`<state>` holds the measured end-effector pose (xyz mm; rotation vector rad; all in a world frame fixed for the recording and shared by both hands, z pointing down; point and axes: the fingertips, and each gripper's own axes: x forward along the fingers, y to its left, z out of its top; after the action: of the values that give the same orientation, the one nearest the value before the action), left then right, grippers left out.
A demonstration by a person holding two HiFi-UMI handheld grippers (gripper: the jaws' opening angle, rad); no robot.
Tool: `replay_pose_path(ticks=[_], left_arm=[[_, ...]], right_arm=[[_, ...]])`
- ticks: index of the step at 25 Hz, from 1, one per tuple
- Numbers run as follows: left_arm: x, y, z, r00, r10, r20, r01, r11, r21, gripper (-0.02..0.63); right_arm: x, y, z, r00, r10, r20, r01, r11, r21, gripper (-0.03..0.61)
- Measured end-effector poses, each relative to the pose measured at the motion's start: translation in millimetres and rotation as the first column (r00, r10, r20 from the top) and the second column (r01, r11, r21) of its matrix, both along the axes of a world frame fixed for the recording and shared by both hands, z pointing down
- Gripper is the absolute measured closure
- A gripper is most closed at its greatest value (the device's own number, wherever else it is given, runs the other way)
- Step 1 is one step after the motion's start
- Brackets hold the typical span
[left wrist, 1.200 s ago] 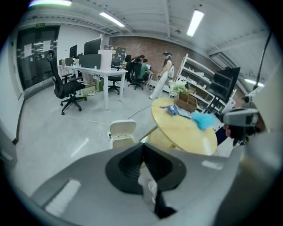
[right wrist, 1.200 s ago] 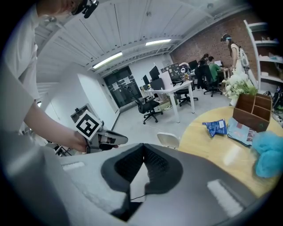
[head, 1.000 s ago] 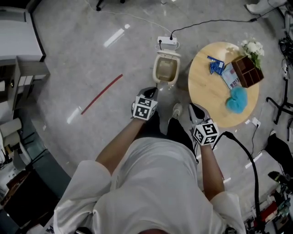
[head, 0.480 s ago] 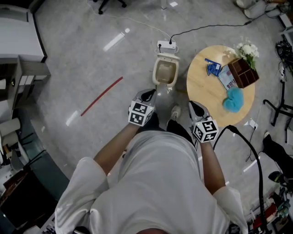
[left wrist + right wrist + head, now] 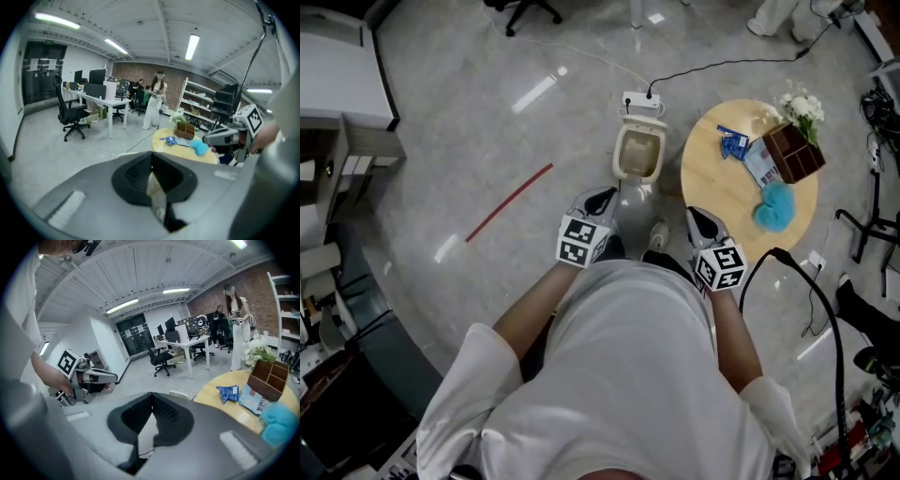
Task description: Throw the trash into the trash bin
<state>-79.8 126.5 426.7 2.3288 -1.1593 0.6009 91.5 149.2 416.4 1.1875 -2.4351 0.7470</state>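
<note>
The beige trash bin [image 5: 638, 153] stands open on the floor beside a round wooden table [image 5: 712, 192]. A crumpled blue wrapper [image 5: 732, 141] lies on the table's far side, also seen as the blue wrapper [image 5: 228, 393] in the right gripper view. My left gripper [image 5: 602, 195] hangs just short of the bin, jaws shut with nothing in them. My right gripper [image 5: 697, 216] is by the table's near edge, also shut and empty. In each gripper view the jaws of the left gripper [image 5: 151, 154] and the right gripper [image 5: 152, 394] meet at the tips.
On the table sit a brown wooden organizer [image 5: 792, 152], white flowers [image 5: 802, 106], a booklet [image 5: 759, 161] and a fluffy blue thing [image 5: 776, 203]. A power strip [image 5: 643, 98] with its cable lies behind the bin. A red strip [image 5: 508, 202] marks the floor. Desks, chairs and people stand farther off.
My left gripper has risen and drawn back toward my body. The right gripper has lifted only slightly. Both stayed shut.
</note>
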Motion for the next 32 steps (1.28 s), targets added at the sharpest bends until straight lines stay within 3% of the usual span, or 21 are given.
replay_pose_path(ticks=[16,32], left_arm=[[-0.1,0.8,-24.8,1.000,-0.002,-0.001,0.002,0.998,0.062,0.610],[-2.2,1.9,-17.4,1.000,-0.014,-0.019,0.015,0.999,0.037,0.611]], right_arm=[[-2.7,-1.3,-11.9,1.000,0.010,0.013,-0.011,1.000,0.022,0.578],[-3.2,-0.4,-10.8,1.000,0.014,0.009,-0.014,1.000,0.020,0.578]])
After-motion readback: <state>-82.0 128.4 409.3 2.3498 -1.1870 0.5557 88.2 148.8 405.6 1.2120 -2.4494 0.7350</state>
